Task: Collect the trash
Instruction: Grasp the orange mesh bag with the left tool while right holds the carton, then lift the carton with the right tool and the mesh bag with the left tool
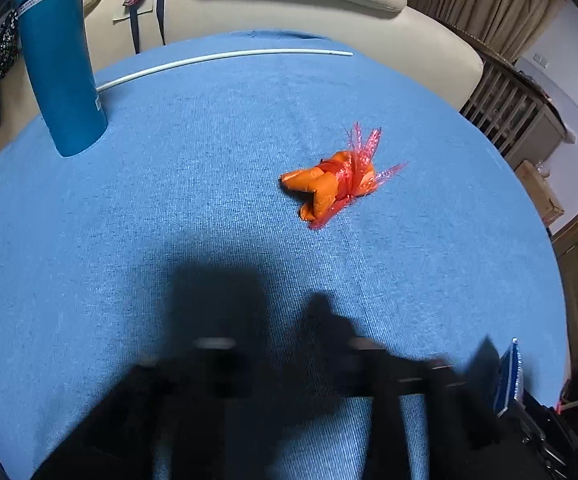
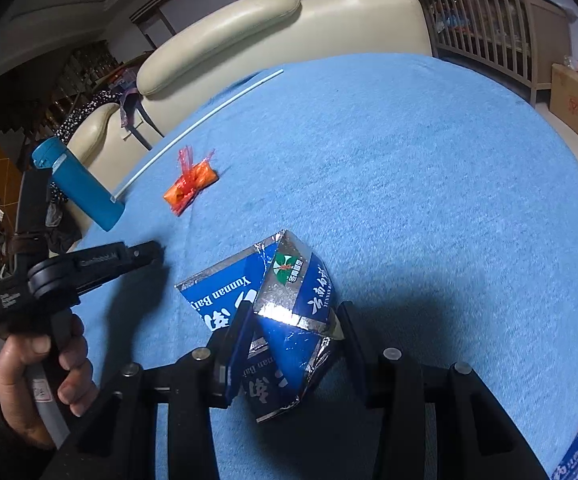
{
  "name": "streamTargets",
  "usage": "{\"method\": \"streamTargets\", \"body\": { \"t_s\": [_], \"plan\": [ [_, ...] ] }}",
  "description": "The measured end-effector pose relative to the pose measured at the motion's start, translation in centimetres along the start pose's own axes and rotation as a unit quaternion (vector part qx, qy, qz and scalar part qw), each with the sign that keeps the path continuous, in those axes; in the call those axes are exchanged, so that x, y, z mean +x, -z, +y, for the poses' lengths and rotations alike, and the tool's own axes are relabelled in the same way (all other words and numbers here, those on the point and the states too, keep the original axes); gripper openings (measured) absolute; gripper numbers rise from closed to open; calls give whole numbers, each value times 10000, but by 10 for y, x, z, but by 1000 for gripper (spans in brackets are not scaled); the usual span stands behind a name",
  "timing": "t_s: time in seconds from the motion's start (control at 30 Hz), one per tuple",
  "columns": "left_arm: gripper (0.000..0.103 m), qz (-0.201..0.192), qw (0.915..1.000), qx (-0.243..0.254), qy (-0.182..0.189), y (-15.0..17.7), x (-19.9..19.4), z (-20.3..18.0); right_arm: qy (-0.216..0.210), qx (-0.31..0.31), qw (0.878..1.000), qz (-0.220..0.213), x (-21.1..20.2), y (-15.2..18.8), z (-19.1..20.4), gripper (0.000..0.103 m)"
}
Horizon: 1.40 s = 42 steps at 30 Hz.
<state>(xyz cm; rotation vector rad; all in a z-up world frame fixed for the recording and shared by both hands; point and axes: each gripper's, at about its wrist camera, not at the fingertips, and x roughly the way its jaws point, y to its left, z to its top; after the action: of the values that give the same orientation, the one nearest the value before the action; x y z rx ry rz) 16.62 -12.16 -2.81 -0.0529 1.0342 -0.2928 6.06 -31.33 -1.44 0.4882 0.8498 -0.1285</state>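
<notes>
A blue cloth-covered table (image 2: 429, 184) is seen w/ a cream sofa (image 2: 249, 28) behind it. A crumpled blue-silver carton (image 2: 285, 320) is clenched btwn the right gripper (image 2: 295, 330) fingers, near edge of the table. The left gripper (image 2: 145, 254) is seen at the left, held in a hand (image 2: 45, 376); its grip state can't be told, blurred. An orange wrapper (image 1: 333, 182) lies mid-table, w/ a blue bottle (image 1: 59, 68) and a white straw (image 1: 217, 58) at the far side.

Black hand-held gripper (image 2: 289, 328) with silver pivot bolts; bare-skinned hand (image 2: 37, 376).
</notes>
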Motion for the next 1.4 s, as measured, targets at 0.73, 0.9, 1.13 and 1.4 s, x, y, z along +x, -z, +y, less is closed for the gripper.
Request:
{"method": "streamTargets", "body": {
  "t_s": [0.73, 0.9, 1.13, 1.4],
  "plan": [
    [36, -41, 9869, 1601, -203, -63, 38, -33, -26, 51, 10000, 71, 1, -1, -1, 45],
    [36, -88, 9916, 1229, -398, -37, 16, -17, -32, 122, 9999, 93, -1, 2, 1, 45],
    [36, -205, 9922, 1080, -590, 11, -25, 1, -166, 29, 9998, -40, -21, 17, 18, 45],
    [36, -408, 9927, 929, -648, 51, -59, 2, -278, -105, 9990, -345, -59, 41, 38, 45]
  ]
}}
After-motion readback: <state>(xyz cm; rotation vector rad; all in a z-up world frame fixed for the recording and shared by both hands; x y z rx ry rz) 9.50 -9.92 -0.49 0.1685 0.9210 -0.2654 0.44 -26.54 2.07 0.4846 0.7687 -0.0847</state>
